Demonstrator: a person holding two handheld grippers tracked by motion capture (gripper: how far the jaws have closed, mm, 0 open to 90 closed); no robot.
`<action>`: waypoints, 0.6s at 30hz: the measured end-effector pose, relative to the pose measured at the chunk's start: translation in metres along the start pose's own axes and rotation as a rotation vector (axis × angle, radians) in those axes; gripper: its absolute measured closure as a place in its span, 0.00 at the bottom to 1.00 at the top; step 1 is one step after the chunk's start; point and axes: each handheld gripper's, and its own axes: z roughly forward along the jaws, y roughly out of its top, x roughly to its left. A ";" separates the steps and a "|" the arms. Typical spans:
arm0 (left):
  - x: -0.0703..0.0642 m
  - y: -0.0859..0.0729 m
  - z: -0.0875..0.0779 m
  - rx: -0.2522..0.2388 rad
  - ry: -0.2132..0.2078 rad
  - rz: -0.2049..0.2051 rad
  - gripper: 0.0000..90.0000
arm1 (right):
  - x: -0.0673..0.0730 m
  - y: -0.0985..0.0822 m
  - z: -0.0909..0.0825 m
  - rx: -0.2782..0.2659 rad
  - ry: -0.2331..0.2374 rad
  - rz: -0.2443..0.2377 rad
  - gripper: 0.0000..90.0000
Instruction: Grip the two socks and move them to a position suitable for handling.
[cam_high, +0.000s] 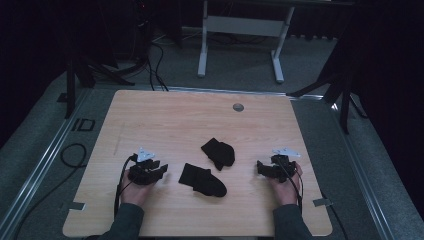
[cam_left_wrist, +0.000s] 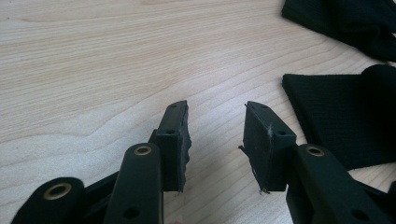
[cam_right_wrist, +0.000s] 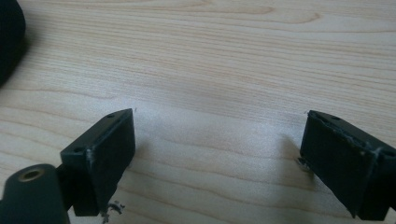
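High view: light wooden tabletop (cam_high: 165, 115) with two black socks lying near the middle. Near sock (cam_high: 202, 180) slightly left of centre, toe end rounded toward the right; far sock (cam_high: 218, 152) just beyond it and a little to the right, apart from it by a thin strip of wood. Left gripper (cam_high: 162, 170) at the near left, held in a hand, pointing right toward the near sock, just beside it but not touching. Right gripper (cam_high: 260, 167) at the near right, pointing left, farther from both socks. Small grey round insert (cam_high: 238, 107) at the far edge of the tabletop.

Left gripper view: left gripper (cam_left_wrist: 216, 135) low over bare wood, jaws apart with nothing between them. Near sock (cam_left_wrist: 345, 116) at the right, flat, its ribbed cuff edge closest to the right-hand jaw. Far sock (cam_left_wrist: 345, 18) at the top right corner.

Right gripper view: right gripper (cam_right_wrist: 217, 154) with jaws spread wide, bare wood grain between them. Dark sock edge (cam_right_wrist: 9, 42) at the far left, which sock not clear.
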 end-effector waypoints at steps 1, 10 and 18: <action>0.000 0.000 0.000 -0.001 0.002 0.001 0.67 | 0.000 0.000 0.000 0.000 -0.001 0.001 0.11; -0.002 0.000 0.000 0.004 0.001 0.004 0.66 | 0.001 -0.001 -0.001 -0.002 0.000 -0.002 0.11; -0.002 0.000 -0.001 -0.001 -0.018 0.001 0.67 | 0.003 -0.002 -0.003 -0.006 0.004 -0.003 0.15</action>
